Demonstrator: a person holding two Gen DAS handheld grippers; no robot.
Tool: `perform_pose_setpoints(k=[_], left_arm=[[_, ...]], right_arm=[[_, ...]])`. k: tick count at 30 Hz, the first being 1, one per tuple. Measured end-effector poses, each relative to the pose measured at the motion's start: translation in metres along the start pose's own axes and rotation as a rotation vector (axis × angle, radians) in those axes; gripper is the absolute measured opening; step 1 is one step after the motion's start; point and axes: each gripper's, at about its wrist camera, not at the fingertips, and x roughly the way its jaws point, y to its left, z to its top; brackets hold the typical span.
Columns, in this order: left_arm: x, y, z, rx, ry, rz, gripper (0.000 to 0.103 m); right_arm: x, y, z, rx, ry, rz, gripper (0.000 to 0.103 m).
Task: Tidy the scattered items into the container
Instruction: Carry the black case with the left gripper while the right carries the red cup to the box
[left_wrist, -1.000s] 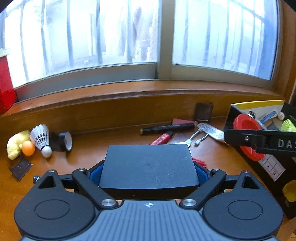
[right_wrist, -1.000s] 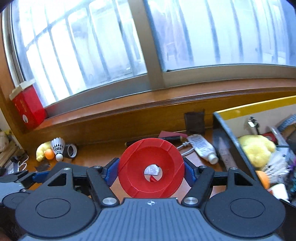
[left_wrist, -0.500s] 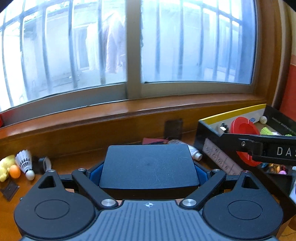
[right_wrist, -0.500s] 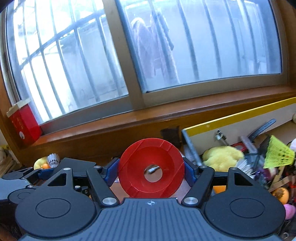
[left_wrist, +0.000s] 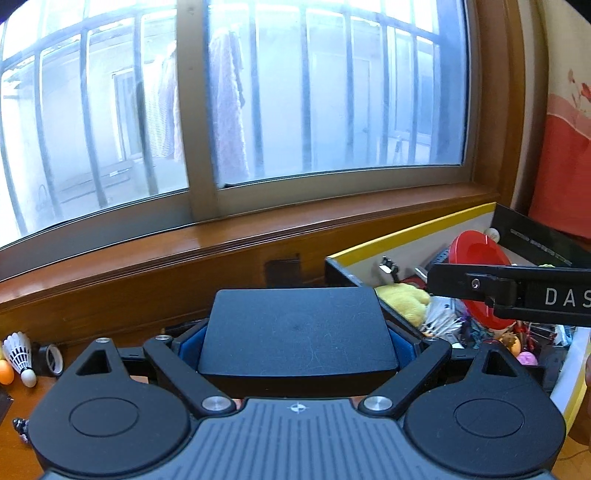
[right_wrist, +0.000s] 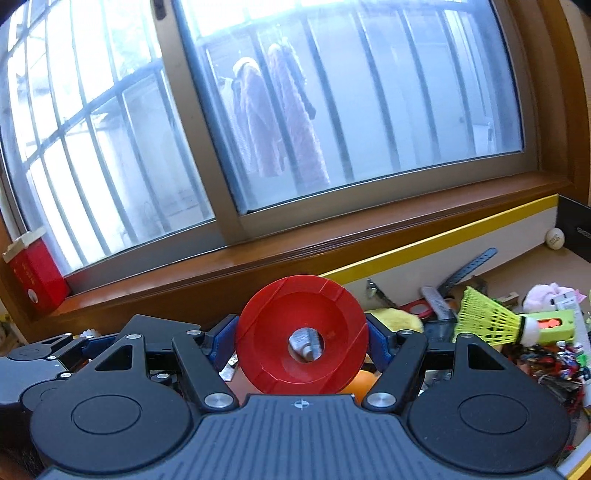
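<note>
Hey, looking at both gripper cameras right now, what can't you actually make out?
- Left wrist view: the desk under the black box, hidden by the box and the left gripper.
- Right wrist view: container contents behind the red disc.
- Left wrist view: the orange ball, cut off by the left edge.

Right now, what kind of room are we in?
Probably a room in someone's home, by a wooden table under a big barred window. Clothes hang drying outside, and a box is full of toys and odds and ends, like a yellow shuttlecock.
</note>
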Motion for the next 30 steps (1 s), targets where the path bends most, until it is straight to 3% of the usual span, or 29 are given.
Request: perform_pose_setpoints(k=[11, 19, 30], left_arm=[[0.005, -0.043, 0.010, 0.018, 0.000, -0.050, 0.094], [0.018, -0.098, 0.028, 0.056, 0.003, -0.149, 0.094], [0.060, -0.169, 0.052, 0.077, 0.038, -0.228, 0.094]], right_arm=[[-0.008, -0.040, 0.010, 0.015, -0.009, -0.038, 0.070], [-0.035, -0.098, 0.017, 0.080, -0.044, -0.097, 0.071], [-0.057, -0.165, 0.036, 0.033, -0.112, -0.200, 0.071]])
